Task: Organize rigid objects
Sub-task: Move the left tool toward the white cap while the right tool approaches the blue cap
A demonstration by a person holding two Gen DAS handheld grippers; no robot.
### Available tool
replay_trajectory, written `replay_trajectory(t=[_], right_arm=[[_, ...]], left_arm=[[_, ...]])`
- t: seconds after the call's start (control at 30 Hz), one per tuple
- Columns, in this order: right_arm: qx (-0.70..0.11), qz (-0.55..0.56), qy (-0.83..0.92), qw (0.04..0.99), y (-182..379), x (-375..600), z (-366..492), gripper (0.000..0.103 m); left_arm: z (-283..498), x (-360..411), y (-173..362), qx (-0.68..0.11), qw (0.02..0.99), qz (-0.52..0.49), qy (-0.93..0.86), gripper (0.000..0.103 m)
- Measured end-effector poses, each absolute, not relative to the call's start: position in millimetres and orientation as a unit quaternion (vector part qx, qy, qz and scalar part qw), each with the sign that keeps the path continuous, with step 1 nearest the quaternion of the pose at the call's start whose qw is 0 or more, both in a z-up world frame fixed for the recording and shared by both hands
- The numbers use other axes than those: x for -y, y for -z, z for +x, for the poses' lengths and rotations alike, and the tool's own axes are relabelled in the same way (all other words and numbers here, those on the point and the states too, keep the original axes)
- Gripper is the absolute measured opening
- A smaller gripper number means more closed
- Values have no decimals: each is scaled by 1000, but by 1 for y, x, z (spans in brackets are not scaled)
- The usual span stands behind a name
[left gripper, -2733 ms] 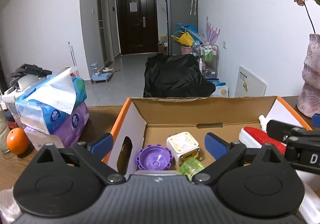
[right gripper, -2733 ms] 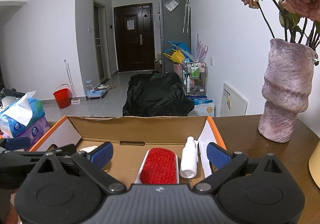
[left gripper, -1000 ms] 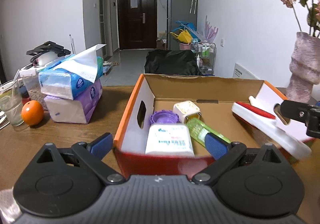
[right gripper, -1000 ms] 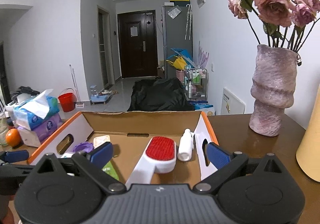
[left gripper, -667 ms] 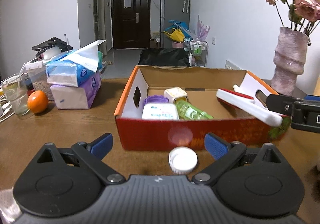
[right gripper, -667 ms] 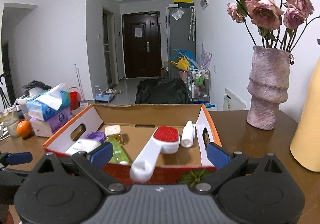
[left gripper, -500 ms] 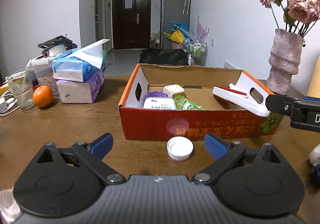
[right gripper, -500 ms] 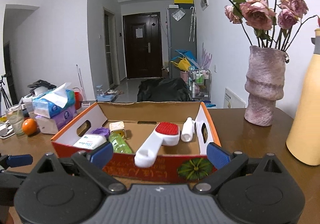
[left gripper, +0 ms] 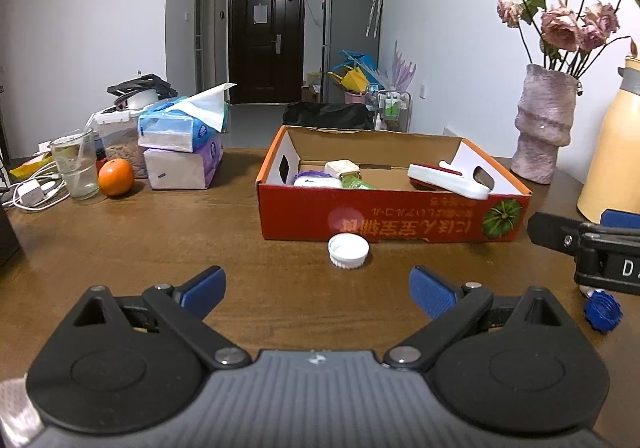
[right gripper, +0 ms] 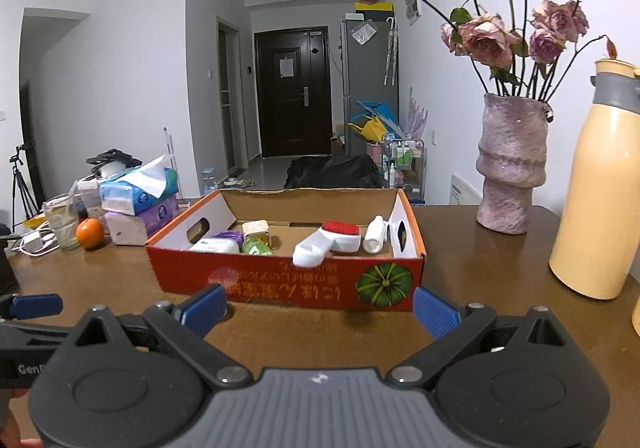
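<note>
A red cardboard box (left gripper: 392,214) (right gripper: 288,286) stands on the wooden table and holds a white brush with a red pad (left gripper: 444,178) (right gripper: 326,240), a white bottle (right gripper: 373,235), a green bottle (right gripper: 256,245), a purple lid (left gripper: 311,175) and a cream cube (left gripper: 342,168). A white cap (left gripper: 348,250) lies on the table just in front of the box. A small blue cap (left gripper: 602,313) lies at the right. My left gripper (left gripper: 318,290) is open, short of the white cap. My right gripper (right gripper: 318,308) is open before the box front.
Stacked tissue packs (left gripper: 182,152), an orange (left gripper: 115,176) and a glass (left gripper: 76,164) sit at the left with white cables (left gripper: 34,192). A pink vase of flowers (right gripper: 510,164) and a yellow thermos (right gripper: 596,184) stand at the right.
Both grippers have drawn back from over the box to the near side of the table. The brush now lies in the box, its handle over the front edge.
</note>
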State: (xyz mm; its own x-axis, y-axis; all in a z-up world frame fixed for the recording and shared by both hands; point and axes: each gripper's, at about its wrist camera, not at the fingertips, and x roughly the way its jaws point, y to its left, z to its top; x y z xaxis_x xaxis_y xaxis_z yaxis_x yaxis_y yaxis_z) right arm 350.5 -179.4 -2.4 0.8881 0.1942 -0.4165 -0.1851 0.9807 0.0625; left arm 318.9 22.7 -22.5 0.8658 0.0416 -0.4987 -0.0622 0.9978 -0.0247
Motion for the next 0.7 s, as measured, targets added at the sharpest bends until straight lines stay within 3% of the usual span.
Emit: replay_trajectory(t=[0.7], right_arm=[[-217, 12, -91, 972, 11, 207, 255, 100]], left_arm=[[234, -2, 15, -241, 970, -13, -19, 103]])
